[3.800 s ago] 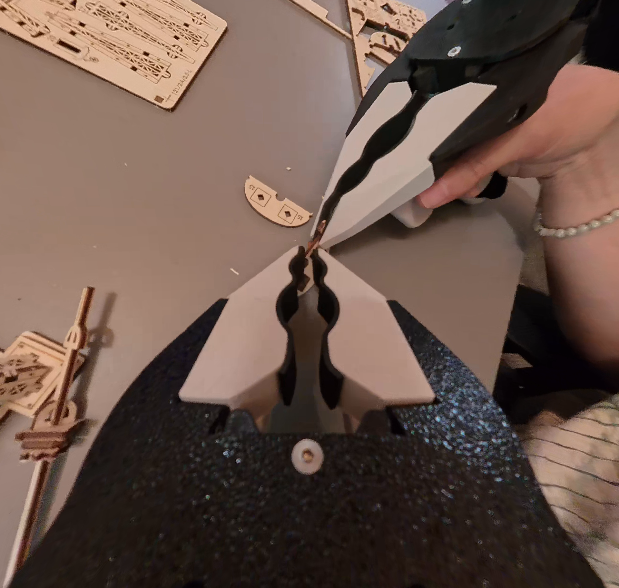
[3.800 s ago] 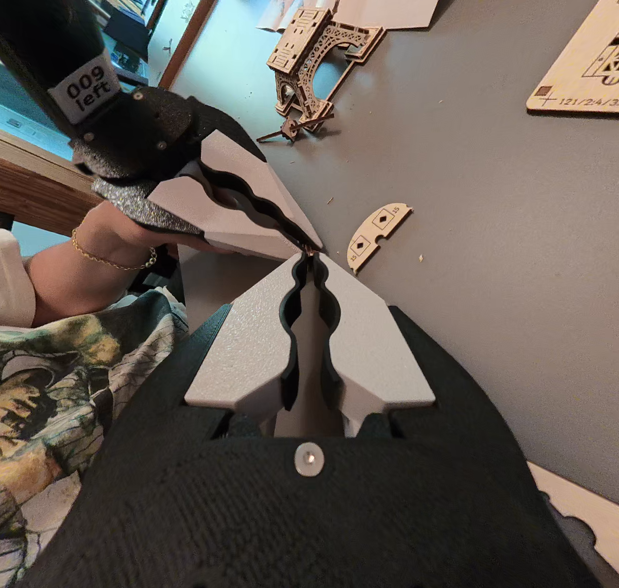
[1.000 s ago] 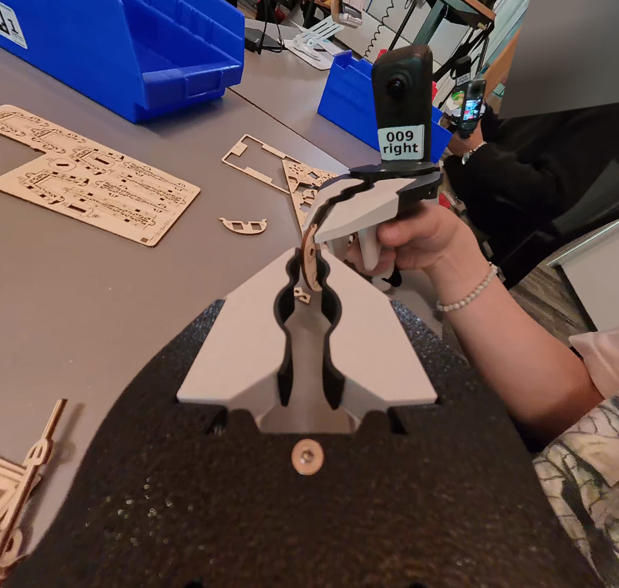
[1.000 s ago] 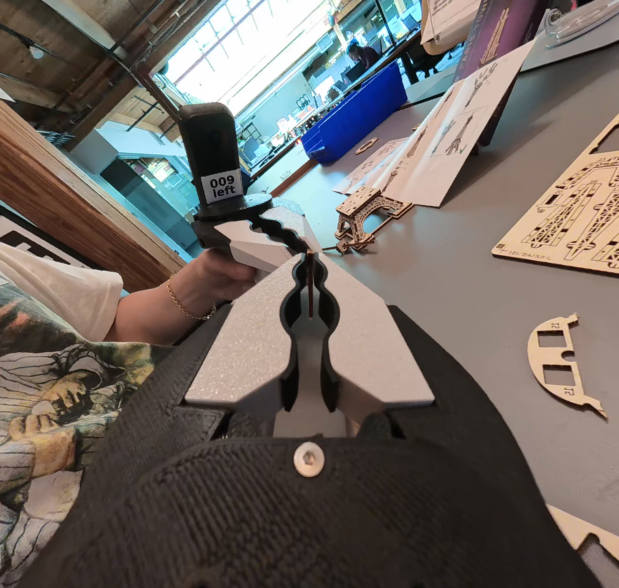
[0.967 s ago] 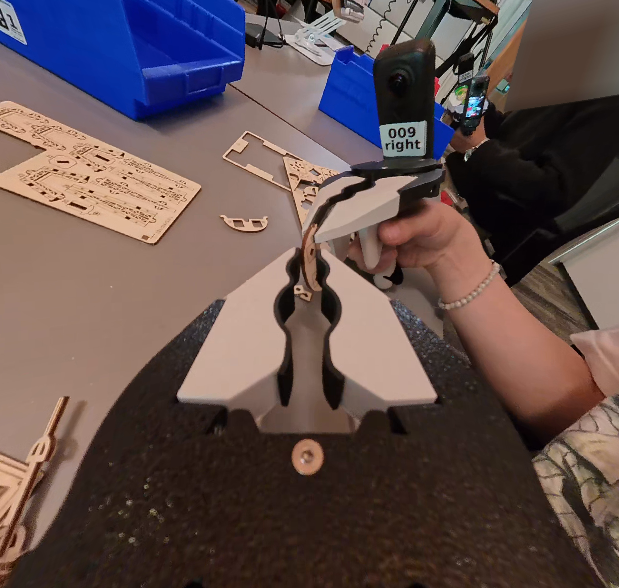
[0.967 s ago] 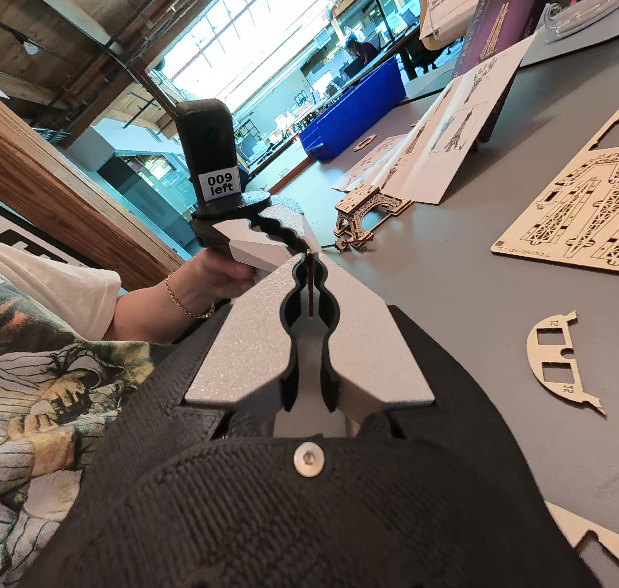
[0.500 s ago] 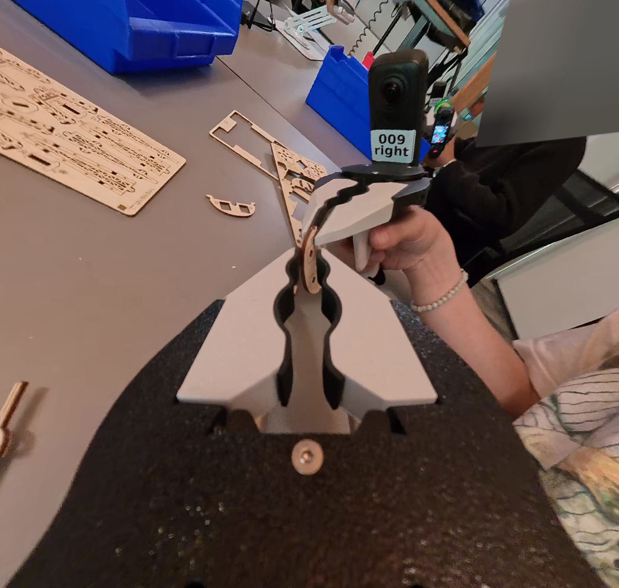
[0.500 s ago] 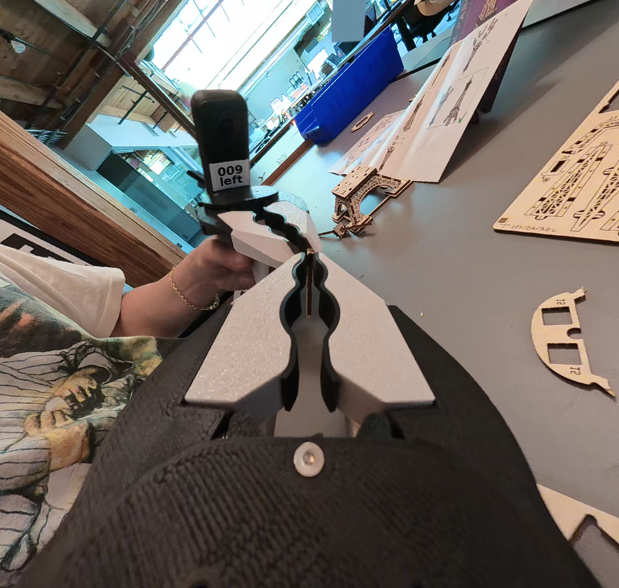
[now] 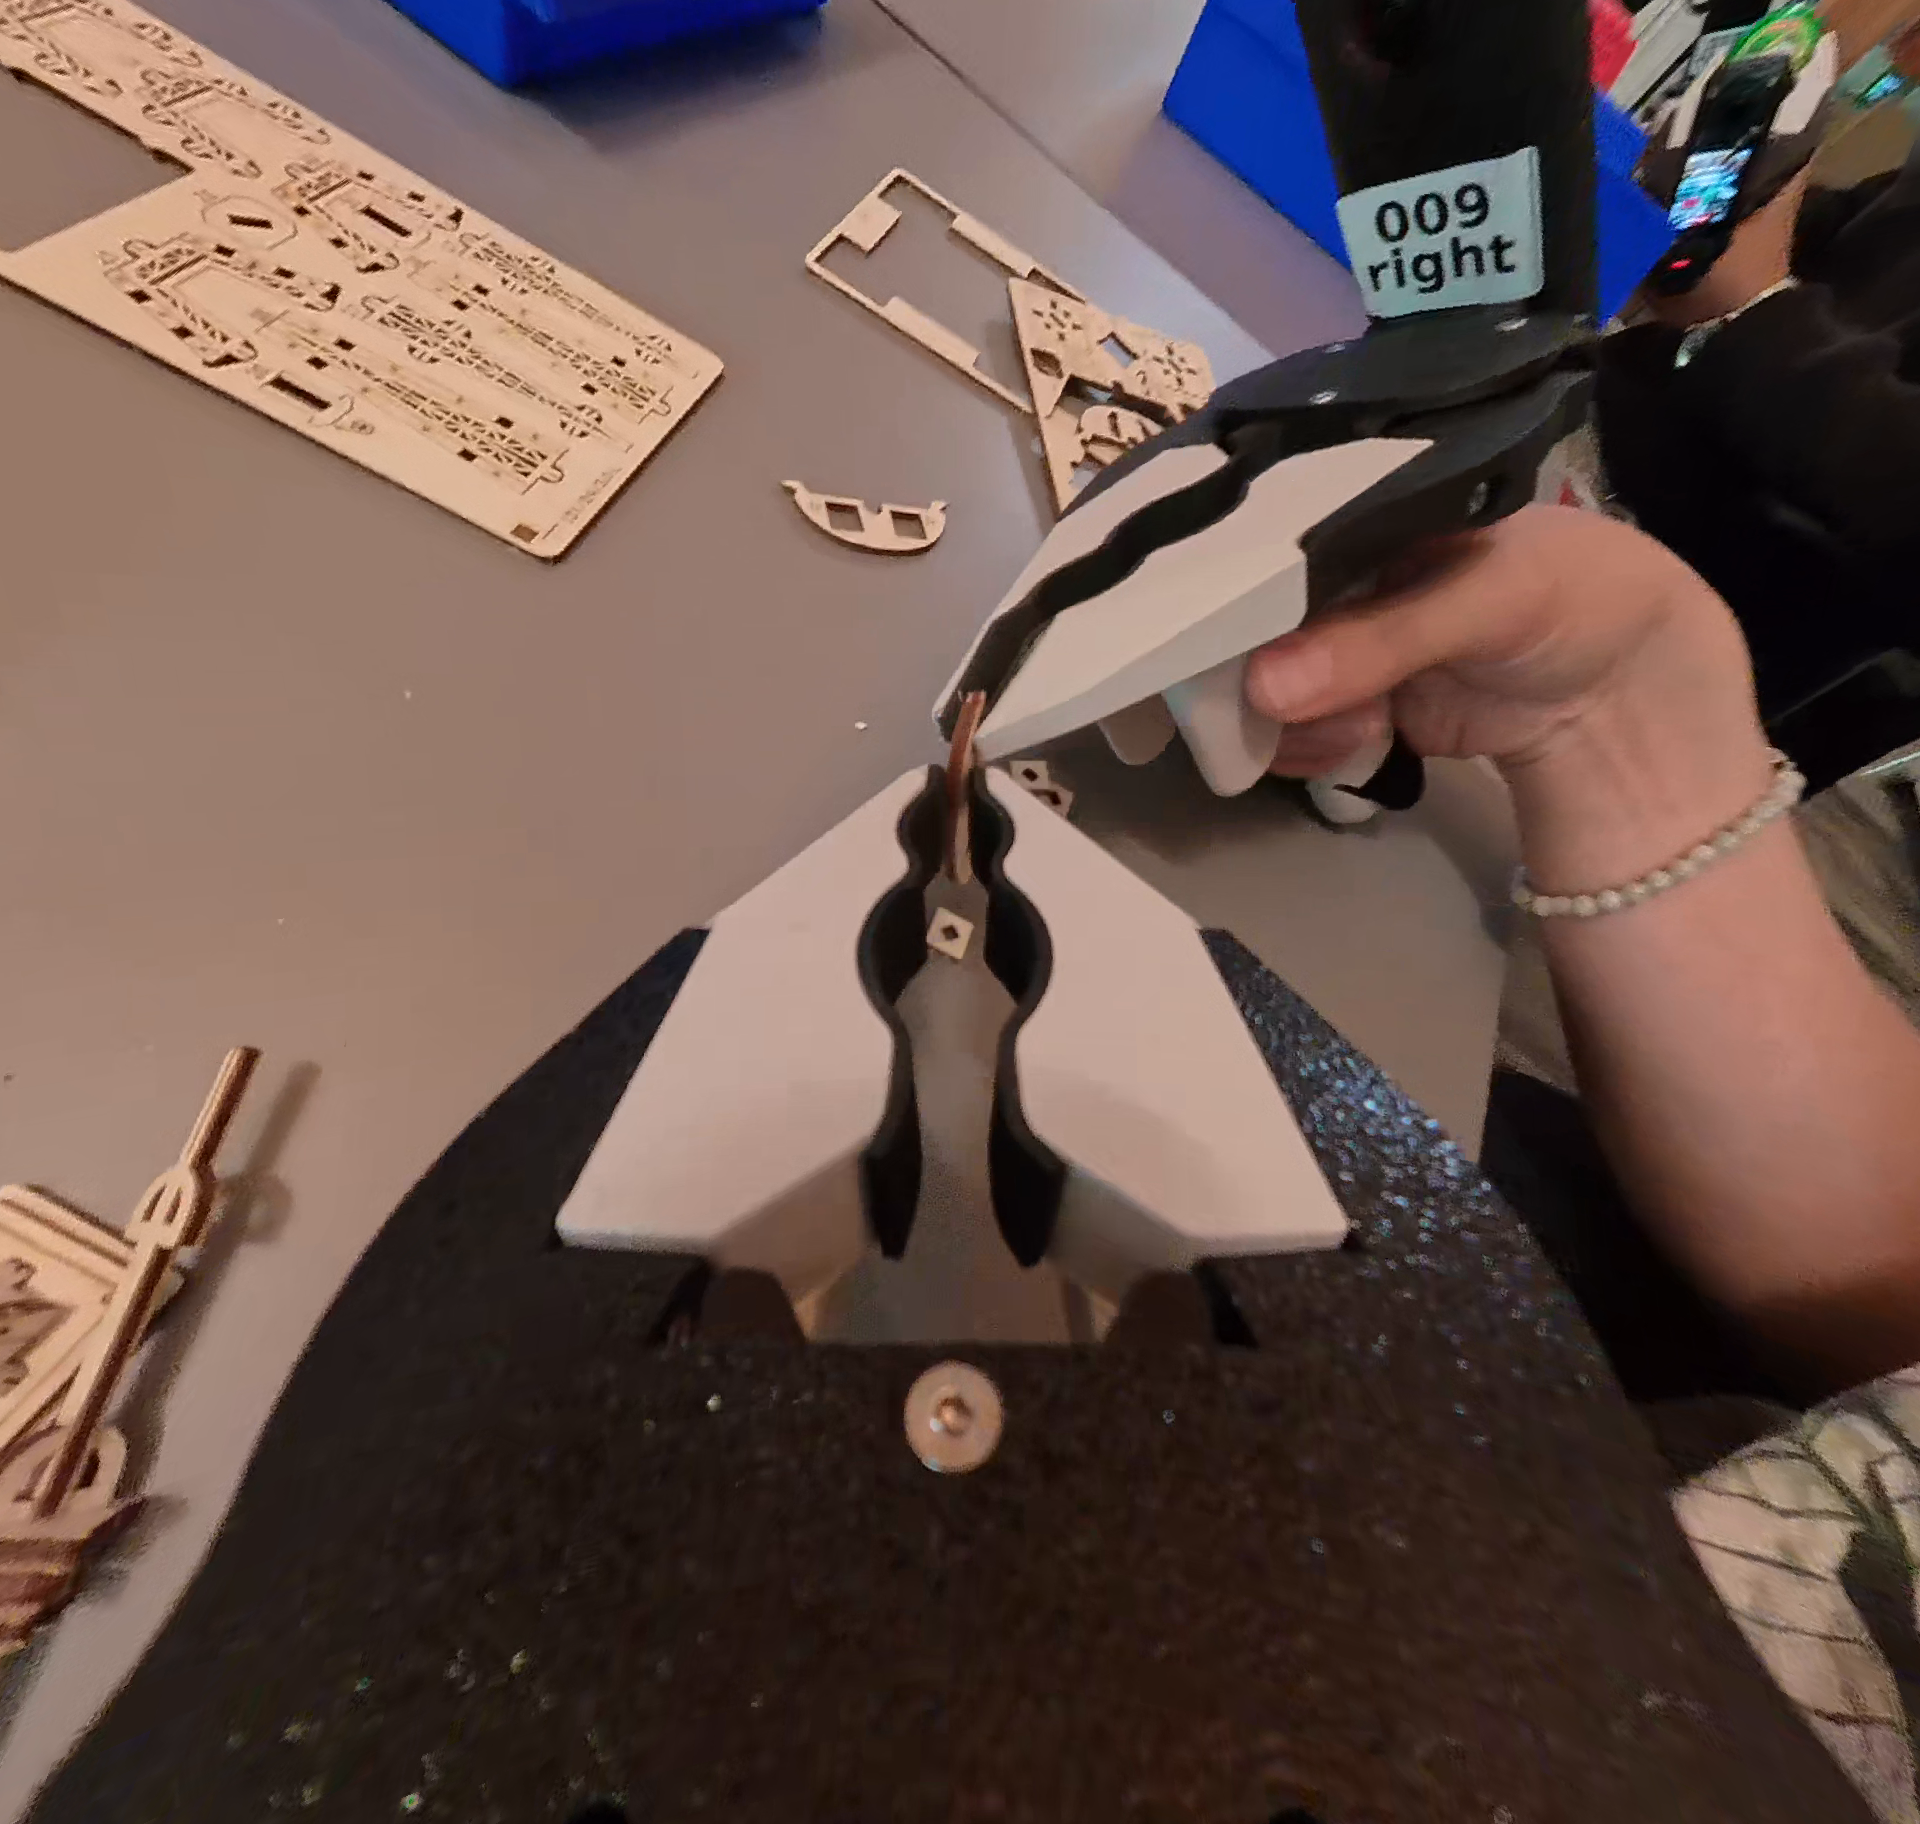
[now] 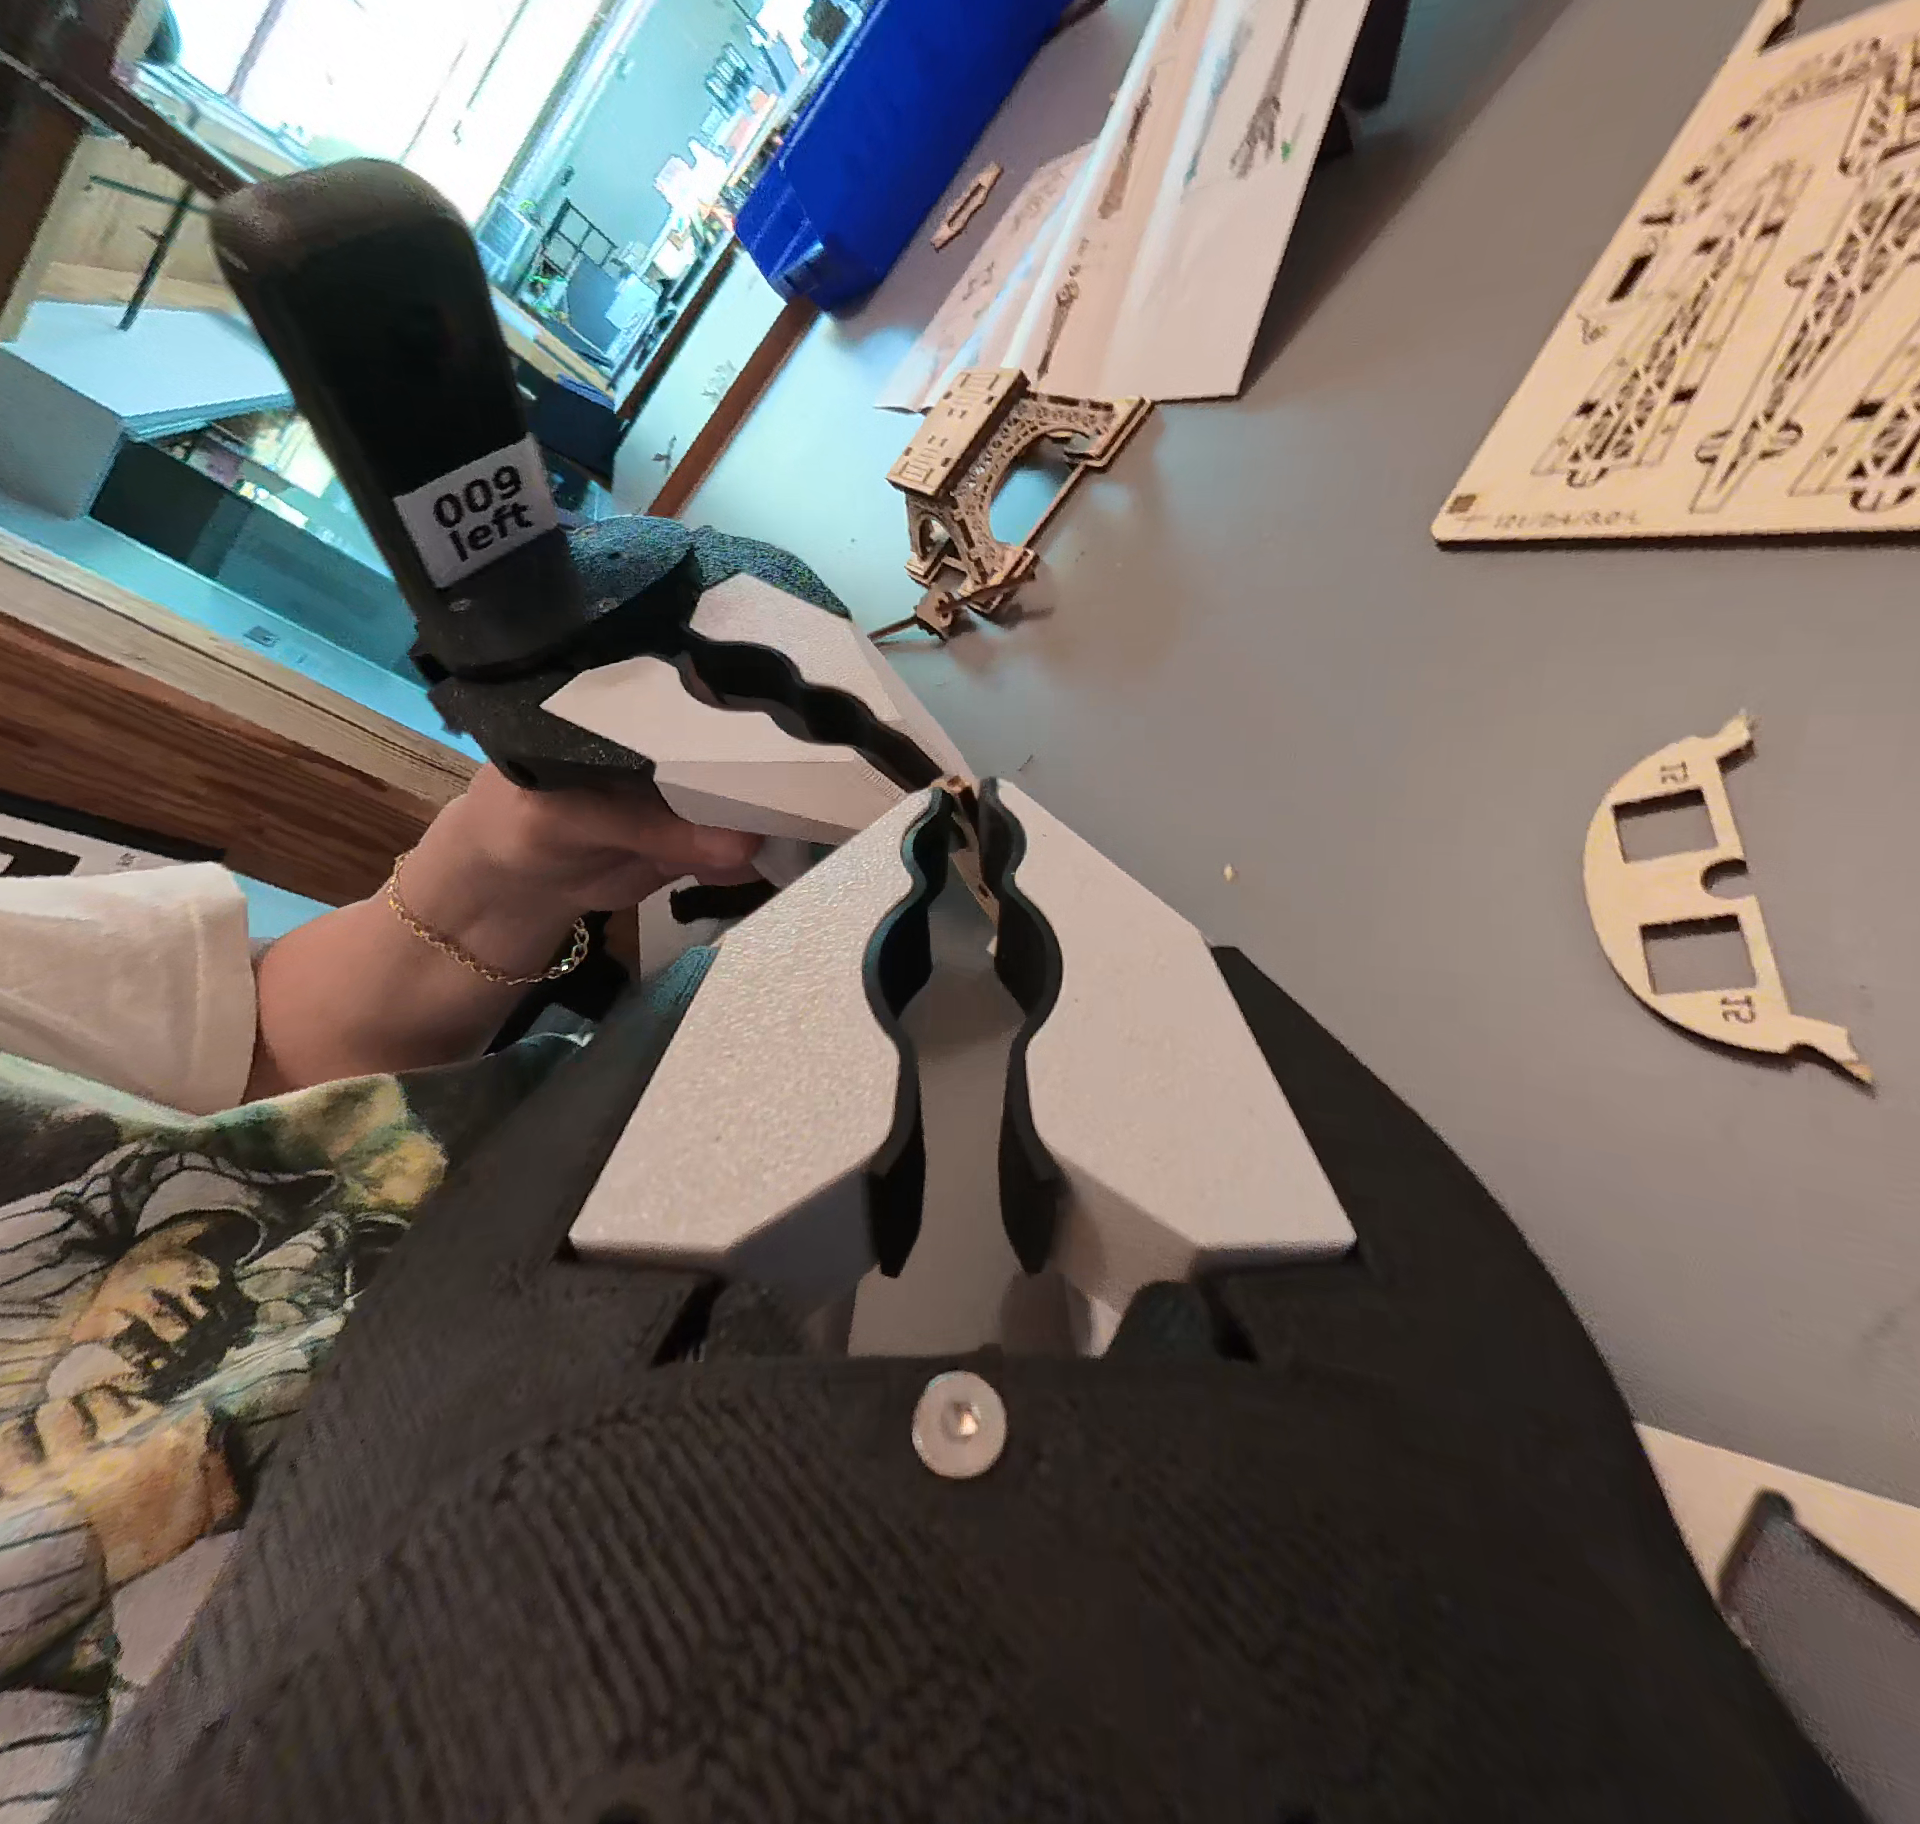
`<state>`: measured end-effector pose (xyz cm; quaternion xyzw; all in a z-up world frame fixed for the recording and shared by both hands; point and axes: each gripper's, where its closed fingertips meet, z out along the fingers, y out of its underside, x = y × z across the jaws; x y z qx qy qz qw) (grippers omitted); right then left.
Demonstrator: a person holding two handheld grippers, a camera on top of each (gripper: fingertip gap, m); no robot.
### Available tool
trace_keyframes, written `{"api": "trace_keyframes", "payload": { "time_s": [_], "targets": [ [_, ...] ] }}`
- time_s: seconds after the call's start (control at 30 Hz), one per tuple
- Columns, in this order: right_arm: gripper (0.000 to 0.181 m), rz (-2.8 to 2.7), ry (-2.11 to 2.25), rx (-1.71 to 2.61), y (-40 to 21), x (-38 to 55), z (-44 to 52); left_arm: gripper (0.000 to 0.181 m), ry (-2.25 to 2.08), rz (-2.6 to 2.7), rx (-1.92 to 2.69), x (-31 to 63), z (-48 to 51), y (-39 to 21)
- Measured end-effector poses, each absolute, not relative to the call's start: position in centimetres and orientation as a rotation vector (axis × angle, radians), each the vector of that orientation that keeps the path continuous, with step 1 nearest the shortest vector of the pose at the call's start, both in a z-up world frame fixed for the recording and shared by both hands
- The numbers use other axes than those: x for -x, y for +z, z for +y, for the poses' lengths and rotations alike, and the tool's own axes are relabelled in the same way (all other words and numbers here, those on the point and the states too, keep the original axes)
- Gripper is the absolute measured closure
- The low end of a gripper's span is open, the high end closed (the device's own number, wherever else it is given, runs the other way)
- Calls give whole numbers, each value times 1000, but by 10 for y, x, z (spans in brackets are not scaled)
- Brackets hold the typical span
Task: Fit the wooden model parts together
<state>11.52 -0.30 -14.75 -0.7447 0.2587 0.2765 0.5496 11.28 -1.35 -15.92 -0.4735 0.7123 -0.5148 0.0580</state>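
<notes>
Low over the grey table, both claws were found tipped steeply downward. Half a second earlier they had been held level, with the room beyond in view. The thin wooden part had been turned with them, so that only its edge was shown to the left wrist camera, where a curved face had been seen before. The part was kept off the table, pinched at its upper end by the right claw, which was closed tight on it. Its lower end was gripped in the narrow tips of the left claw.

Directly underneath, a flat piece with diamond cut-outs was glimpsed through the left claw's gap, lying on the table. By the look of it, the held part was being brought down for seating into that piece. Nothing was joined yet, and an edge-on approach would call for careful lining up.

Writing was plentiful but is not repeated. A white sticker was carried on each claw's camera stem. Small engraved marks were borne by the pre-cut sheet and the windowed half-round piece. A half-built tower model was left well apart, beside printed instructions.
</notes>
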Motion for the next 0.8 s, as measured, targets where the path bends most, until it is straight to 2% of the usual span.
{"api": "trace_keyframes", "payload": {
  "time_s": [0.27,0.8],
  "targets": [
    [181,711,627,1844,-165,-120,-3,173,-1334,2234,1312,-119,-12,-175],
    [181,597,678,1767,-147,-112,-15,175,-1722,2300,1340,-110,-28,-158]
  ]
}}
